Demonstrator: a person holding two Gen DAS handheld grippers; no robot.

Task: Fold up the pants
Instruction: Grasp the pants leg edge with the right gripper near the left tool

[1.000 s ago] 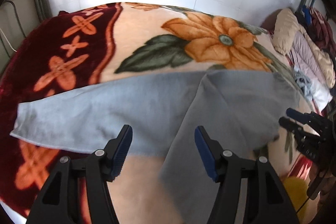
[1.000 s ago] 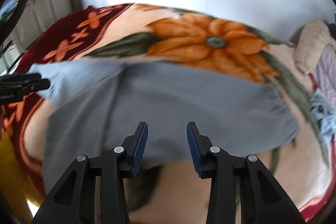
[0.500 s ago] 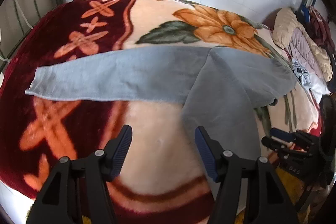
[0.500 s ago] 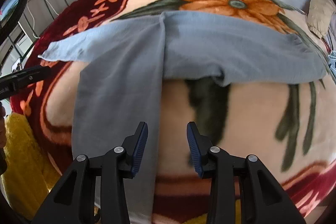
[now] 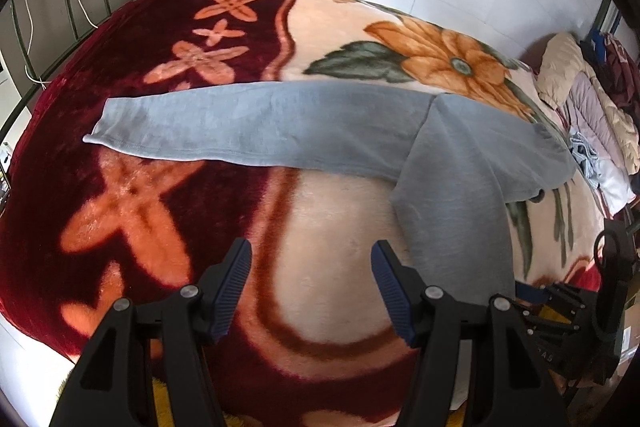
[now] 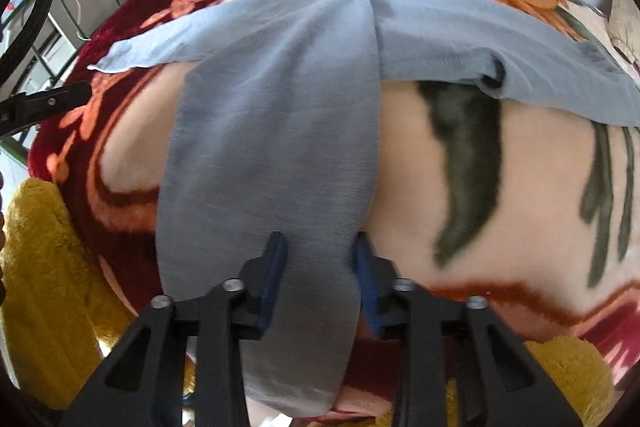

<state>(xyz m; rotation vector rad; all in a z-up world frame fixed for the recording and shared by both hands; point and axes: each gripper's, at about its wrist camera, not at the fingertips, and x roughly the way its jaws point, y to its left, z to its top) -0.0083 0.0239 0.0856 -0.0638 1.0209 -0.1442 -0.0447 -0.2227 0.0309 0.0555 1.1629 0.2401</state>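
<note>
Grey-blue pants (image 5: 304, 131) lie spread on a floral blanket (image 5: 336, 227). One leg runs left across the bed. The other leg (image 5: 456, 219) bends toward the bed's near edge and hangs over it. My left gripper (image 5: 310, 285) is open and empty above bare blanket, left of the near leg. My right gripper (image 6: 320, 281) is open, its fingers on either side of the near leg (image 6: 280, 155), low by the bed edge. The right gripper (image 5: 536, 295) also shows in the left wrist view at the leg's end.
A pile of folded clothes and bedding (image 5: 592, 123) sits at the right end of the bed. A metal bed rail (image 5: 72, 11) with a white cable stands at the left. Yellow fuzzy fabric (image 6: 48, 267) lies below the near bed edge. A white tiled wall is behind.
Both grippers have drawn back toward the near edge of the bed. The right gripper has dropped so that the near pant leg lies between its open fingers.
</note>
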